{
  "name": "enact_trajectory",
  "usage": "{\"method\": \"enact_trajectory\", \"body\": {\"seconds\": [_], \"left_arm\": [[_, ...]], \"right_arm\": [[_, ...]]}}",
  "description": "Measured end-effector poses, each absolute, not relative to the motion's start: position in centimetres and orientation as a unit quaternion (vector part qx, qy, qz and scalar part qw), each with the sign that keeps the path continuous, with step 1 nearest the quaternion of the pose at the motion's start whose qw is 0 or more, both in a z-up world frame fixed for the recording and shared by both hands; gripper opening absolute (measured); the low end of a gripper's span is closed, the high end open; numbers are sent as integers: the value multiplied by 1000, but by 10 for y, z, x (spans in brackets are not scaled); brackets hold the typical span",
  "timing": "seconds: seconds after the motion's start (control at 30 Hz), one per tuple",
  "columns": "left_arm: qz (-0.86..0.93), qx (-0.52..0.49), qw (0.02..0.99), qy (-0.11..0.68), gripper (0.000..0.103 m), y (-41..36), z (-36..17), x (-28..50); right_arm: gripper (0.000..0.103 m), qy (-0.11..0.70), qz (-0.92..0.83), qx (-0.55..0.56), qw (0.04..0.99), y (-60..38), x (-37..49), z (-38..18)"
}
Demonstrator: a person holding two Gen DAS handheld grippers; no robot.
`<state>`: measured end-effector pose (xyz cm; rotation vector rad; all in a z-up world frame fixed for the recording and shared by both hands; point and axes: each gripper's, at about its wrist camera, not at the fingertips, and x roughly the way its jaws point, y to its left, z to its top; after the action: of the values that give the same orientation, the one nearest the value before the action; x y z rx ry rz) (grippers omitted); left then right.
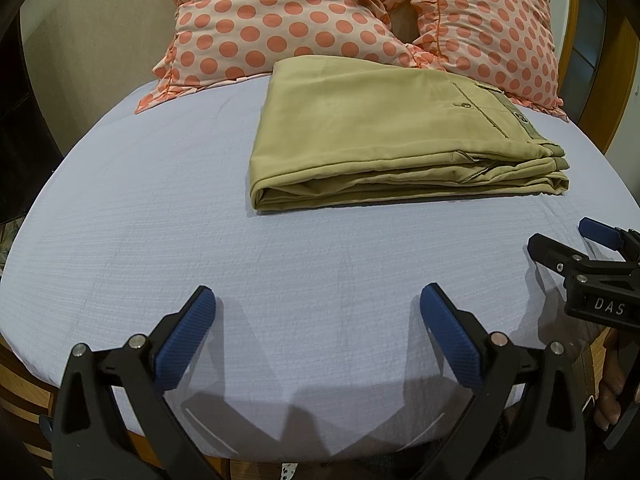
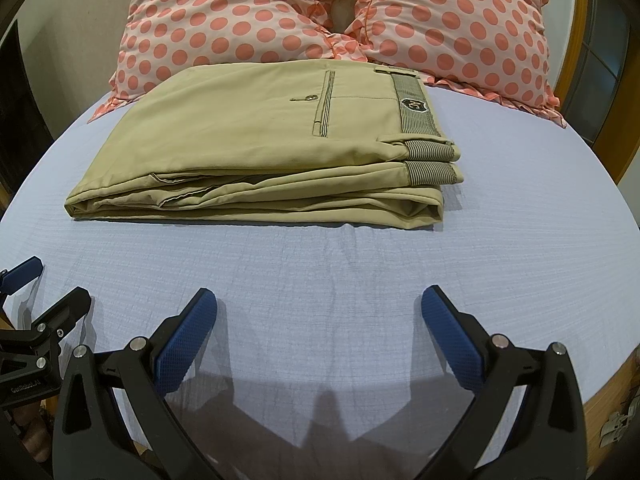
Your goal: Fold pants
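Khaki pants (image 1: pixel 384 136) lie folded in a flat stack on the light blue bed sheet (image 1: pixel 200 240), back pocket and striped waistband on top; they also show in the right wrist view (image 2: pixel 260 152). My left gripper (image 1: pixel 318 308) is open and empty, hovering over the sheet near the front edge, well short of the pants. My right gripper (image 2: pixel 320 308) is open and empty, likewise short of the pants. The right gripper also shows at the right edge of the left wrist view (image 1: pixel 568 240), and the left gripper at the left edge of the right wrist view (image 2: pixel 48 280).
Two pink polka-dot pillows (image 1: pixel 304 20) (image 2: pixel 460 28) lean at the head of the bed behind the pants. A wooden bed frame (image 2: pixel 608 400) shows at the front and right edges. Bare sheet (image 2: pixel 320 260) lies between grippers and pants.
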<state>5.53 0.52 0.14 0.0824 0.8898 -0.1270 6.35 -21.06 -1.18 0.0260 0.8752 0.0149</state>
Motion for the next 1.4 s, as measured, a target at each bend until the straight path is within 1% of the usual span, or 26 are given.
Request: {"method": "enact_trajectory", "body": {"seconds": [1.4], "left_arm": [[-57,38,899,433,101,5,2,59]], "right_arm": [[102,420,0,16,907,-210,65,-11]]}}
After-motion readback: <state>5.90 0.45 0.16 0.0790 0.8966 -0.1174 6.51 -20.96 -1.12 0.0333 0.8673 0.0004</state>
